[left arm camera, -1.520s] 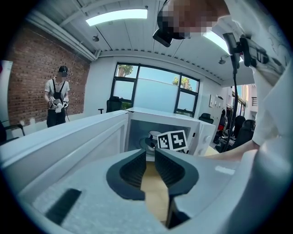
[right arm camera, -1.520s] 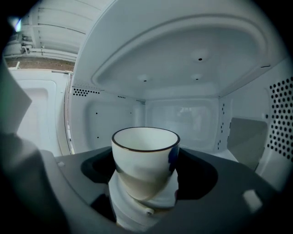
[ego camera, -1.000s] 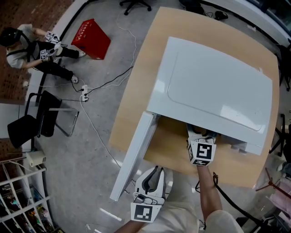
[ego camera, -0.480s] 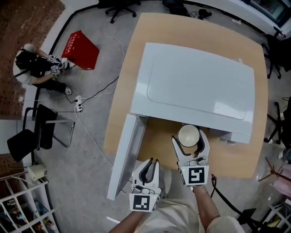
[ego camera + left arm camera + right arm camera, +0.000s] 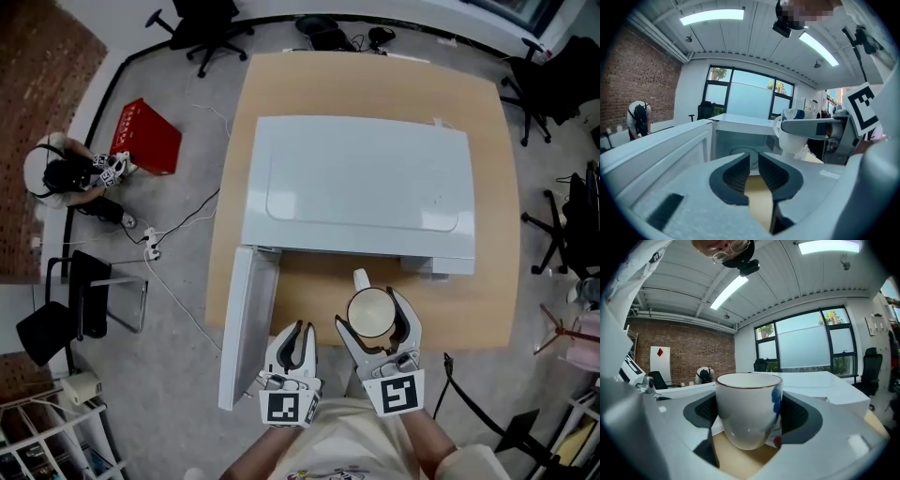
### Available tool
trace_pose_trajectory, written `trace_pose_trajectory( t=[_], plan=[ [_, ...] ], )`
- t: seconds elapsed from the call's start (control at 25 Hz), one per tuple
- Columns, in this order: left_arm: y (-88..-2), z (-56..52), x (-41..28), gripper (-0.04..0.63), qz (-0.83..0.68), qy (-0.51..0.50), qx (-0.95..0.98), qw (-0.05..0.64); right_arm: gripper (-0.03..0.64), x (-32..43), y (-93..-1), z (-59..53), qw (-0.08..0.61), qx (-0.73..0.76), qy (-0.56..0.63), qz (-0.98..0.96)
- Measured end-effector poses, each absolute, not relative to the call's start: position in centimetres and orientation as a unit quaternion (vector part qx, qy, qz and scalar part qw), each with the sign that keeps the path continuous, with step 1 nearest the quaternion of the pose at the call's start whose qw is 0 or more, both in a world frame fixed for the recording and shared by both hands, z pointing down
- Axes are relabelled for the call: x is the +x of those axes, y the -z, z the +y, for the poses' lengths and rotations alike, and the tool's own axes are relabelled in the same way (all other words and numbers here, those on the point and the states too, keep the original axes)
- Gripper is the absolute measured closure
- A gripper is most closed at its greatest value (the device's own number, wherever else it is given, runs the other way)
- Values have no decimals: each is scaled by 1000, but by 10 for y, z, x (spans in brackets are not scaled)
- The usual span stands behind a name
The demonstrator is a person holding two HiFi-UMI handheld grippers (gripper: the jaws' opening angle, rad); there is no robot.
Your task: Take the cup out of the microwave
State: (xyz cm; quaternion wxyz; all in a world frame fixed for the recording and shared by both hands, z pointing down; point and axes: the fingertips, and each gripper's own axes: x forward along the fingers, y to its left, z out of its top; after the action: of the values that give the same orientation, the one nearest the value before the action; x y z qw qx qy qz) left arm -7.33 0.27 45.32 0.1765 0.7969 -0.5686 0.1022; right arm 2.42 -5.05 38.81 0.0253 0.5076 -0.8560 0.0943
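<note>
Lower centre: left gripper (image 5: 753, 171), jaws nearly together, empty; beside it the right gripper (image 5: 375, 319) clamps the white ceramic cup (image 5: 748, 413), already outside the boxy white microwave (image 5: 356, 192) above. Next, likely, set it on the tan wooden table (image 5: 487, 309).

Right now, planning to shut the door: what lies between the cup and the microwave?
Only bare table separates the cup from the microwave, seen in the head view.

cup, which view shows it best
Right gripper view: the cup sits large, upright between the jaws. Head view shows its rim and handle from above; left gripper view shows it small, partly behind a jaw.
</note>
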Motion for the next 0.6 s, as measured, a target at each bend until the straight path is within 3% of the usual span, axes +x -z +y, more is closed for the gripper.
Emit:
trace_pose_trajectory(
  t=[0.6],
  plan=[
    [-429, 3, -44, 534, -542, -83, 820, 164, 222, 40, -359, -36, 28, 508, -71, -858]
  ],
)
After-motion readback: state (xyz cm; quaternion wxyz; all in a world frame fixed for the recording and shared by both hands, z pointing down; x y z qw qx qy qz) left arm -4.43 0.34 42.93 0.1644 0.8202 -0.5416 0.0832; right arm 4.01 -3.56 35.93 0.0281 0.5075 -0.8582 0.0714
